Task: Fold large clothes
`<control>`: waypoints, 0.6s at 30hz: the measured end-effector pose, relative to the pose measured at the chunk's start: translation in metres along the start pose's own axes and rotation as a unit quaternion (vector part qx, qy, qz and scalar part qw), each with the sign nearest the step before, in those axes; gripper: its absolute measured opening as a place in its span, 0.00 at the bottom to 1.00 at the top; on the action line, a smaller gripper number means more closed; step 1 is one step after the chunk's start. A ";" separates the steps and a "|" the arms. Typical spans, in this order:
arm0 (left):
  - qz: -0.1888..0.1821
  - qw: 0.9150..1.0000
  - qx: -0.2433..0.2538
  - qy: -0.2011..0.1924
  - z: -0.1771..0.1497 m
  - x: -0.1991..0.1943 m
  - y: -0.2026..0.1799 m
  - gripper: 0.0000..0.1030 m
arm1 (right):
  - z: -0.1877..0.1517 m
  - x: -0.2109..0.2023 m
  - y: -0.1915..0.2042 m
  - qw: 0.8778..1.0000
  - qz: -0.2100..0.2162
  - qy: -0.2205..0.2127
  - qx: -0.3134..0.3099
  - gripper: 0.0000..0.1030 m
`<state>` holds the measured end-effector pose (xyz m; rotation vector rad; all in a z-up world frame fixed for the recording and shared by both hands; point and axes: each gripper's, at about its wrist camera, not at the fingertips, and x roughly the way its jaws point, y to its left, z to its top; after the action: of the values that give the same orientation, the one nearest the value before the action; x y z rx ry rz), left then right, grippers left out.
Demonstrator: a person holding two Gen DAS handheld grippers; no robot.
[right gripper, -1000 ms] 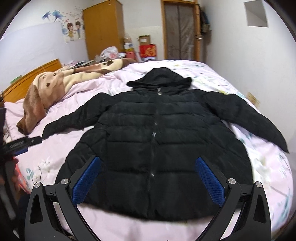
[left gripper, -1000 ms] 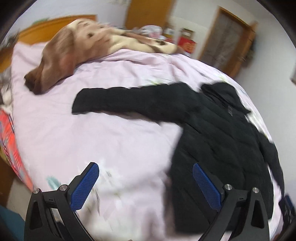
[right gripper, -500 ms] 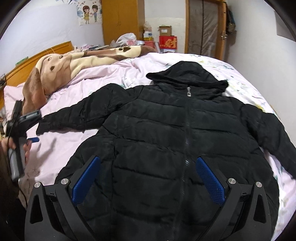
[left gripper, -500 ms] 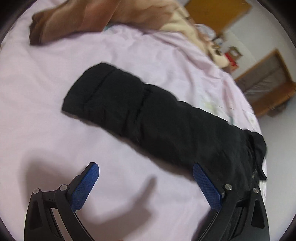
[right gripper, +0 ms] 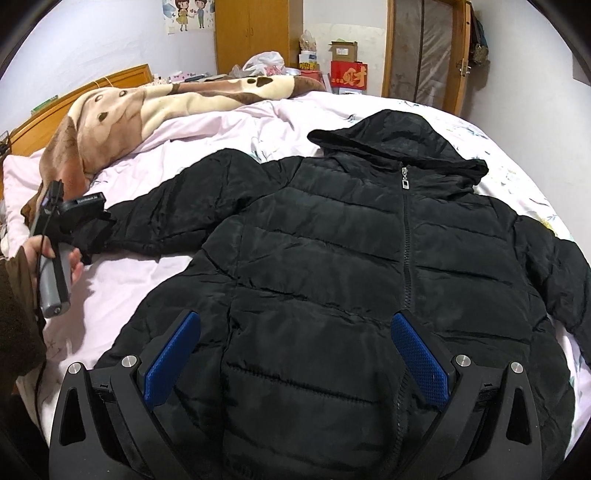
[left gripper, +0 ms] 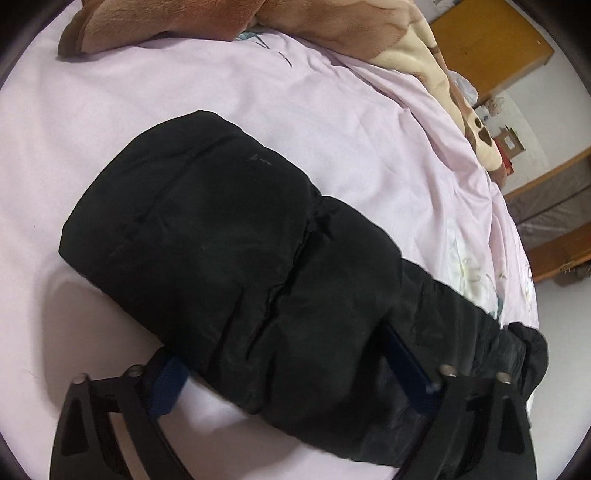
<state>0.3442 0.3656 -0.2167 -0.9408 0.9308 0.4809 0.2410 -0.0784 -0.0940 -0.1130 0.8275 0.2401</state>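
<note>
From the left wrist we look steeply down, very close, onto one sleeve (left gripper: 236,236) of the jacket lying on the bed (left gripper: 332,122). From the right wrist we sit lower and farther back at the hem, facing along the jacket (right gripper: 351,258) toward the wardrobe (right gripper: 258,40) and door. Both views share that sleeve (right gripper: 166,218), the bed sheet and the brown blanket (left gripper: 369,29).
</note>
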 end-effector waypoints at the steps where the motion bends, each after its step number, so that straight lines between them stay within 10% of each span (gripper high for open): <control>1: 0.002 1.000 0.000 0.000 0.000 -0.001 -0.002 0.77 | 0.001 0.003 0.001 1.000 -0.004 0.000 -0.002 1.00; 8: 0.022 0.998 0.044 -0.042 0.000 -0.021 -0.025 0.24 | 0.012 0.006 -0.006 0.999 -0.034 -0.007 0.003 1.00; 14: 0.036 0.979 0.155 -0.125 -0.019 -0.064 -0.075 0.18 | 0.015 -0.002 -0.017 0.998 -0.064 -0.014 0.010 1.00; 18: 0.021 0.952 0.253 -0.172 -0.047 -0.093 -0.129 0.18 | 0.019 -0.010 -0.025 0.997 -0.073 -0.023 0.015 1.00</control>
<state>0.3639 0.2607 -0.0897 -0.3550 0.7056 0.3981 0.2543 -0.1010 -0.0736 -0.1397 0.7736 0.0917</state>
